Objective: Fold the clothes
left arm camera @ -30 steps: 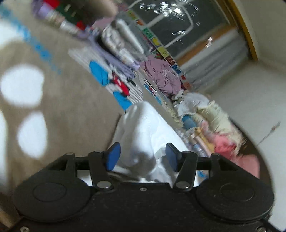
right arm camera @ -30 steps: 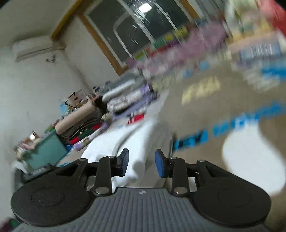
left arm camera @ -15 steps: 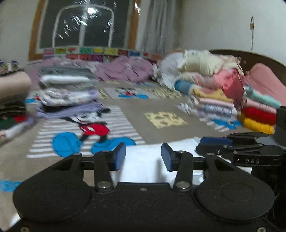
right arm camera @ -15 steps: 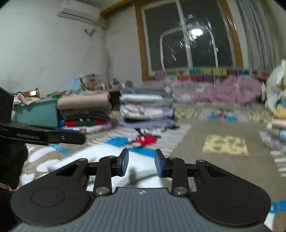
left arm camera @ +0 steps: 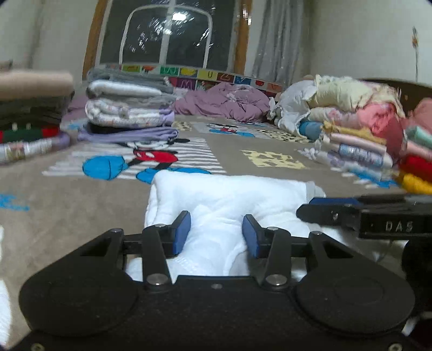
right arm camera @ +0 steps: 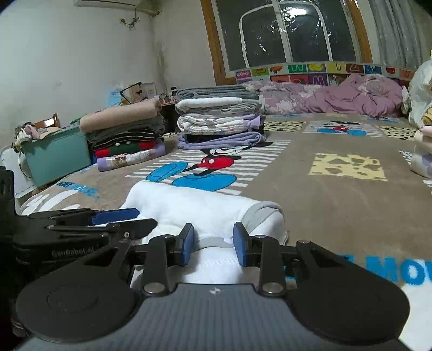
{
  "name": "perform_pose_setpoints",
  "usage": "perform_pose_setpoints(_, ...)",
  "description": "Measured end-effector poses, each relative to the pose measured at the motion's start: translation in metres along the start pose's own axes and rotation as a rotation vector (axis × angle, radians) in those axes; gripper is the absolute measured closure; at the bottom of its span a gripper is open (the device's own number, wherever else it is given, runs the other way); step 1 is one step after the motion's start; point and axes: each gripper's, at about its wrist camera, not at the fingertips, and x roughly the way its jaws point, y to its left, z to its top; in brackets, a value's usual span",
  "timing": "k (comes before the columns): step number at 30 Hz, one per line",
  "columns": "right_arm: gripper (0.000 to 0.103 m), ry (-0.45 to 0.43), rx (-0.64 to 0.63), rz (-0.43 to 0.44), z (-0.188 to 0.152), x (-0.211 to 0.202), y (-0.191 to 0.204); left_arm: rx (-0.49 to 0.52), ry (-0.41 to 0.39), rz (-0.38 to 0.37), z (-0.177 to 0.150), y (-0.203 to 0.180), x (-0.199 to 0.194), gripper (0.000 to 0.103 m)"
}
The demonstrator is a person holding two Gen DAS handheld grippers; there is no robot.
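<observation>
Folding step: white garment (left arm camera: 229, 194) lies doubled on the carpet (right arm camera: 337, 205). Left gripper (left arm camera: 216, 233) and right gripper (right arm camera: 212, 241) seemingly pinch its near edge, jaws part-spread. Next: release and flatten, or fold again.

Two hand-held grippers are in view: the left hand-held gripper (left arm camera: 216, 233) and the right hand-held gripper (right arm camera: 212, 240), each with two blue pads. One white garment (right arm camera: 199, 208) lies folded on the one patterned blanket (right arm camera: 337, 205) that covers the bed. From the right wrist view, two stacks of folded clothes stand at about ten and eleven o'clock: the dark-striped stack (right arm camera: 127, 137) and the pale lilac stack (right arm camera: 220, 121). One teal box (right arm camera: 58, 156) sits at nine o'clock. One crumpled purple quilt (right arm camera: 340, 98) lies at one o'clock. From the left wrist view, one further heap of pastel clothes (left arm camera: 359, 129) rises at two o'clock. There is one window (right arm camera: 286, 32) and one air conditioner (right arm camera: 108, 3).
</observation>
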Motion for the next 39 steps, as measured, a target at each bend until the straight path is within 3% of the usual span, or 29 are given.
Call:
perform_pose_setpoints(3,0.07,-0.011,-0.042,-0.037,-0.003,-0.001,0.008,-0.005,0.005,0.004,0.001,0.001,-0.001,0.061)
perform_pose_setpoints(5,0.069,-0.009,-0.064,-0.057,-0.002,-0.002,0.013,-0.033,0.047,-0.033,0.016,0.009,-0.008,0.056)
perform_pose_setpoints(8,0.068,-0.014,-0.099,-0.08,0.0,-0.012,0.022,-0.018,0.037,-0.052,0.045,0.014,-0.03,0.056)
perform_pose_setpoints(11,0.055,-0.046,-0.153,-0.113,0.003,-0.027,0.034,0.034,-0.01,-0.076,0.079,0.018,-0.036,0.056)
perform_pose_setpoints(16,0.052,-0.06,-0.201,-0.113,0.004,-0.03,0.04,0.148,0.074,-0.109,0.097,0.015,0.008,0.056)
perform_pose_setpoints(18,0.052,-0.08,-0.198,-0.109,0.009,-0.031,0.038,0.131,0.158,-0.096,0.083,0.021,0.03,0.057)
perform_pose_setpoints(19,0.052,-0.093,-0.184,-0.105,0.012,-0.03,0.036,0.107,0.162,-0.066,0.073,0.019,0.034,0.058)
perform_pose_setpoints(20,0.052,-0.09,-0.169,-0.098,0.013,-0.028,0.033,0.083,0.148,-0.031,0.064,0.015,0.036,0.059)
perform_pose_setpoints(23,0.05,0.028,-0.127,-0.062,0.01,-0.006,0.024,0.012,0.108,0.073,0.036,0.002,0.041,0.06)
perform_pose_setpoints(25,0.05,0.046,-0.099,-0.055,0.007,0.001,0.018,0.048,0.094,0.12,0.03,-0.008,0.045,0.06)
perform_pose_setpoints(28,0.05,0.048,-0.063,-0.04,0.008,0.002,0.013,-0.024,0.109,0.068,0.033,0.007,0.047,0.06)
perform_pose_setpoints(32,0.05,0.033,-0.049,-0.037,0.004,0.0,0.012,0.037,0.104,0.078,0.038,-0.003,0.036,0.061)
perform_pose_setpoints(34,0.05,0.025,-0.037,-0.046,0.002,-0.003,0.014,-0.022,0.108,0.032,0.049,0.006,0.023,0.06)
perform_pose_setpoints(36,0.049,0.016,-0.025,-0.056,0.001,-0.01,0.018,-0.14,0.1,-0.037,0.063,0.023,0.004,0.052)
perform_pose_setpoints(39,0.04,-0.028,0.006,-0.056,0.002,-0.03,0.021,-0.351,0.014,-0.055,0.073,0.059,-0.031,0.049)
